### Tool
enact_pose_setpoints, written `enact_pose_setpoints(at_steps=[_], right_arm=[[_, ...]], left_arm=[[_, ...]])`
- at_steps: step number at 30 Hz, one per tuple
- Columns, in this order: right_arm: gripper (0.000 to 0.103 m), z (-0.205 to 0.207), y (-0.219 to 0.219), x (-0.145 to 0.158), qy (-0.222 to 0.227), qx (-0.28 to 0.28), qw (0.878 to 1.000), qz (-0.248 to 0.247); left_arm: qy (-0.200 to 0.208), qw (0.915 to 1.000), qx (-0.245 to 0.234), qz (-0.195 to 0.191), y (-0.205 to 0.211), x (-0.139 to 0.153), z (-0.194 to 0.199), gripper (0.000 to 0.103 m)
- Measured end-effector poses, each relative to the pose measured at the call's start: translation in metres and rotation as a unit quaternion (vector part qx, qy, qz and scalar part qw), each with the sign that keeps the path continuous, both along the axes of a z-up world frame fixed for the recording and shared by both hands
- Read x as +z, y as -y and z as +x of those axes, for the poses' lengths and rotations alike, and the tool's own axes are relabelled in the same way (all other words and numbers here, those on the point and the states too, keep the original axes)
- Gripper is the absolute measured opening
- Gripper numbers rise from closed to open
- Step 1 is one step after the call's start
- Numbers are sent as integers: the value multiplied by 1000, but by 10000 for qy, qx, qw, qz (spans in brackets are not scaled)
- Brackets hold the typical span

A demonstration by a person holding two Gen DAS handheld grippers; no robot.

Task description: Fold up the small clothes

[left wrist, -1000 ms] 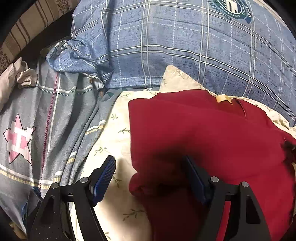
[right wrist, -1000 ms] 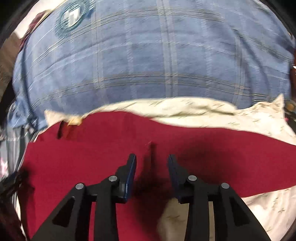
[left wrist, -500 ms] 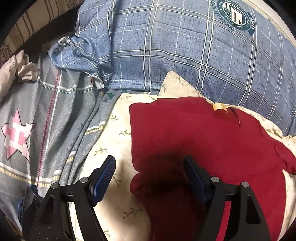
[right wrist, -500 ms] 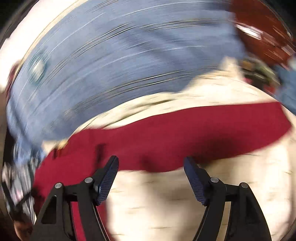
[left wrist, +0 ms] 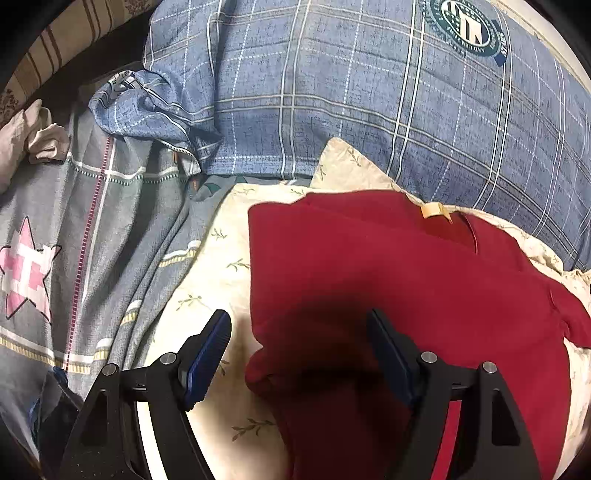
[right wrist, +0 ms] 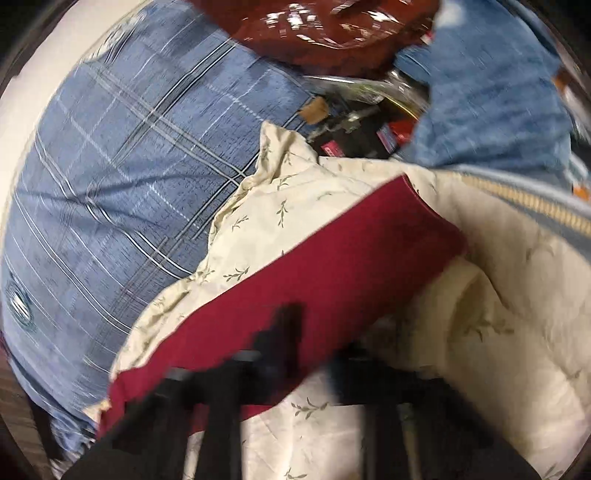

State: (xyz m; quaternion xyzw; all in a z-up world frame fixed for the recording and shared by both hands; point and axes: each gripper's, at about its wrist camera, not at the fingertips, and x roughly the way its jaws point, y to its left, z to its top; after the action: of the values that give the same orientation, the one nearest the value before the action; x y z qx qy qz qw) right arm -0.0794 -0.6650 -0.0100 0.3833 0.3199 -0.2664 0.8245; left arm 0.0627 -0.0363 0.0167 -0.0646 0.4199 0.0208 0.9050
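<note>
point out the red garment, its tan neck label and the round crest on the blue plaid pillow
red garment (left wrist: 388, 280): left wrist view, on the flat middle of the cloth.
tan neck label (left wrist: 433, 210): left wrist view, on the label's centre, at the garment's far edge.
round crest (left wrist: 466, 27): left wrist view, on the emblem's middle, upper right of the pillow.

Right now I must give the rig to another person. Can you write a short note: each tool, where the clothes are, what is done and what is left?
Left tool: open, holds nothing, its two fingers on either side of the near left edge of the red garment.
Right tool: blurred in its own view, so open or shut cannot be told; it is at the garment's long edge.
Garment: spread on the cream leaf-print quilt, in front of the blue plaid pillow.
Done: one sleeve seems laid across.
Left: fold the rest smaller.
</note>
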Motion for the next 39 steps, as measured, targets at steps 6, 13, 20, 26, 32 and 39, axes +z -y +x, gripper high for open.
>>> enact_pose_setpoints(at_steps=[6, 13, 20, 26, 32, 39], right_arm=[[7, 22, -66, 65, 534, 953, 9910, -776], [7, 103, -206, 107, 908, 2767, 9510, -1040], [14, 178, -368, 54, 654, 4302, 8963, -852], [53, 163, -440, -2, -215, 5242, 8440, -1112], [66, 131, -399, 26, 82, 4941, 8656, -812], [70, 100, -338, 46, 587, 4178, 9054, -465]], left_arm=[[190, 9994, 157, -235, -12, 7, -5, 75], [331, 9983, 227, -423, -21, 12, -12, 75], [301, 9981, 196, -506, -23, 9, -10, 74], [306, 9970, 178, -691, -26, 11, -8, 74], [286, 9945, -208, -990, -18, 11, -8, 75], [242, 9917, -822, -960, 14, 8, 0, 74]])
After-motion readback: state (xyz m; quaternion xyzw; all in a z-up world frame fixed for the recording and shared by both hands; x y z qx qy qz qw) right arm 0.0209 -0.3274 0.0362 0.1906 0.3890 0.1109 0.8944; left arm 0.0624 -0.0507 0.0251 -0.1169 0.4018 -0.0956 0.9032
